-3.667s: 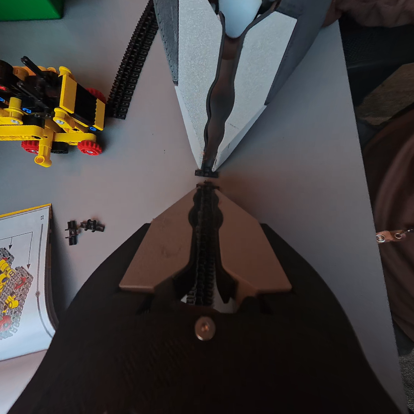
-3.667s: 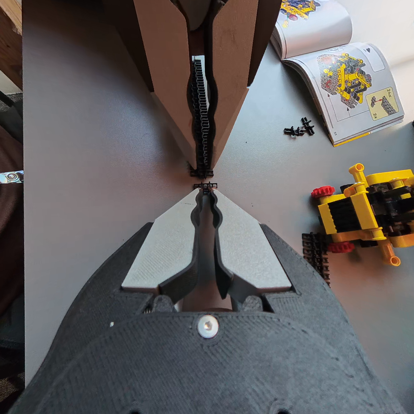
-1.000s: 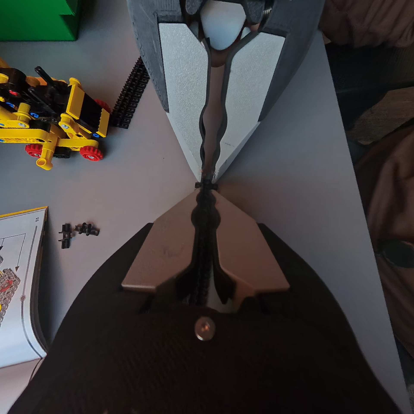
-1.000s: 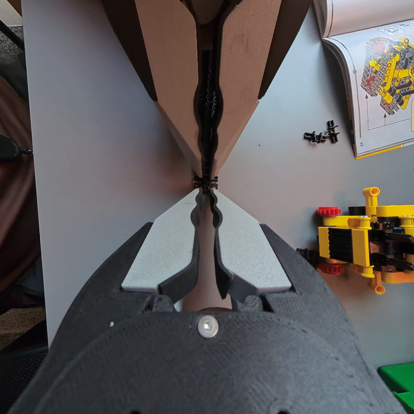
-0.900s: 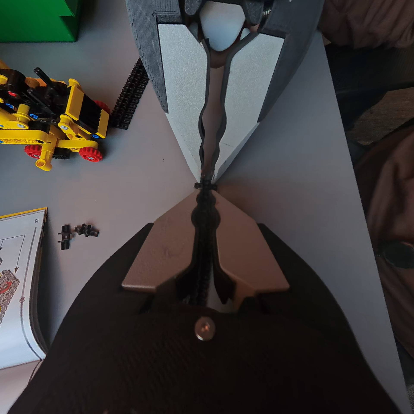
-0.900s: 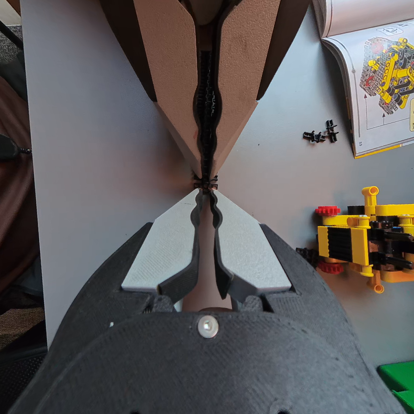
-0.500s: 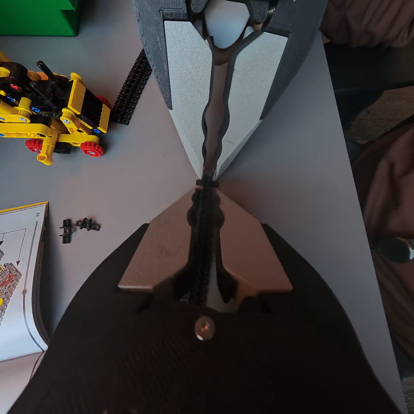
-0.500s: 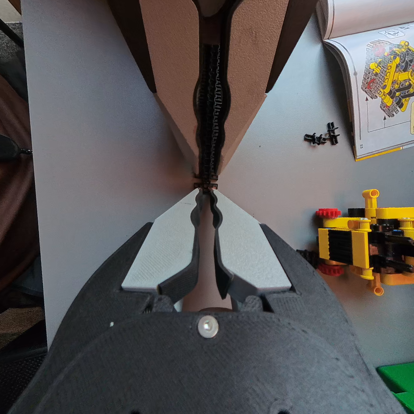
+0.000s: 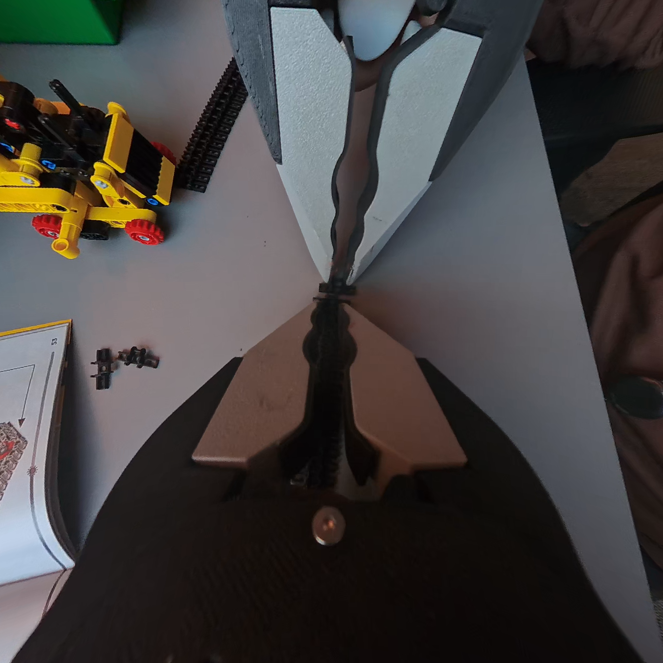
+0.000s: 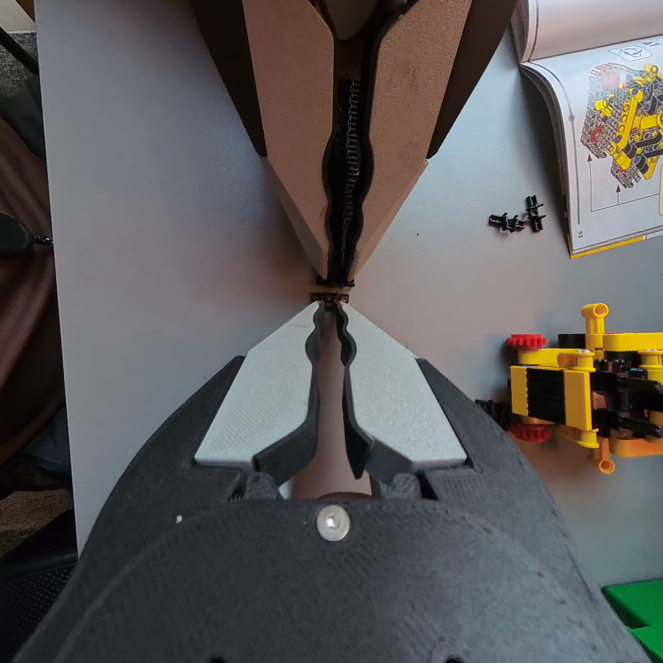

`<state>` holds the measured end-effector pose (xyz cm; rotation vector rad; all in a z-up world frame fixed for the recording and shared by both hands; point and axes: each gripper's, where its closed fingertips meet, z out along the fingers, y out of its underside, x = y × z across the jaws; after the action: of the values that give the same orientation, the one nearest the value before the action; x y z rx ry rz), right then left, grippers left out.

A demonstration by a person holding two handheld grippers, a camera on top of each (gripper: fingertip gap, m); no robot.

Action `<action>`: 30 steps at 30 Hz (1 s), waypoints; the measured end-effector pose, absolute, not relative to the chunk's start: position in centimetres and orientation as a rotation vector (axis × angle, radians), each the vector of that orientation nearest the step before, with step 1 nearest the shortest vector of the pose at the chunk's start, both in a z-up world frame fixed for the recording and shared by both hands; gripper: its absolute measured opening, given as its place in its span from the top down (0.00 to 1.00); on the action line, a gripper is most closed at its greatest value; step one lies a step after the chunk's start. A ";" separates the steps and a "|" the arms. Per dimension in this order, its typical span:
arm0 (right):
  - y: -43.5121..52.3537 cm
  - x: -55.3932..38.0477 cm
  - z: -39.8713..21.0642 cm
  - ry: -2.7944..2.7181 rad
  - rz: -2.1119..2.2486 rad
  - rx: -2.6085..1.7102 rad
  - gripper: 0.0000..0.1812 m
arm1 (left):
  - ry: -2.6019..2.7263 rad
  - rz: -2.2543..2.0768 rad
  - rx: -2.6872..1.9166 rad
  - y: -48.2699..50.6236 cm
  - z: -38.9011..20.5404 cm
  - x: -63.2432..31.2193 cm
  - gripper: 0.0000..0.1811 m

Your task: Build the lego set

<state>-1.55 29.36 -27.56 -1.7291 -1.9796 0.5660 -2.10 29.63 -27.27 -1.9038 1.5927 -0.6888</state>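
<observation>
Holding tip to tip above the grey bench [image 9: 229,287]: left gripper [image 9: 332,305] with brown fingers [image 9: 272,387] clamped on a black track chain [image 9: 328,394] running back between them; right gripper [image 10: 329,305] with grey fingers [image 10: 272,387] pinched together on a single black track link [image 10: 330,297].

Compared with half a second ago, when link and chain end appeared pressed together: now a thin sliver of bench visible between link and chain end in both wrist views. Reads as join not seated, or tips backed off for re-alignment; link apparently not yet clipped on. Judgement only.

Elsewhere: yellow bulldozer model [image 9: 82,172] standing to one side, second track strip [image 9: 211,132] lying just beside it, loose links [image 9: 122,360] near the instruction booklet [image 9: 28,430], green box [image 9: 57,21] at far corner.

Writing: booklet open at a build diagram with a small printed page number; not transcribed. No brand marks legible on the pieces.
</observation>
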 end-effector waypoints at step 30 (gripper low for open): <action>29.5 -1.6 -27.5 -1.974 0.545 -1.749 0.98 | 1.578 -0.682 -1.901 29.7 -27.1 -2.0 0.98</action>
<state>-1.60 29.51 -27.54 -1.7490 -1.9737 0.5453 -2.02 29.70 -27.12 -1.9008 1.5782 -0.6815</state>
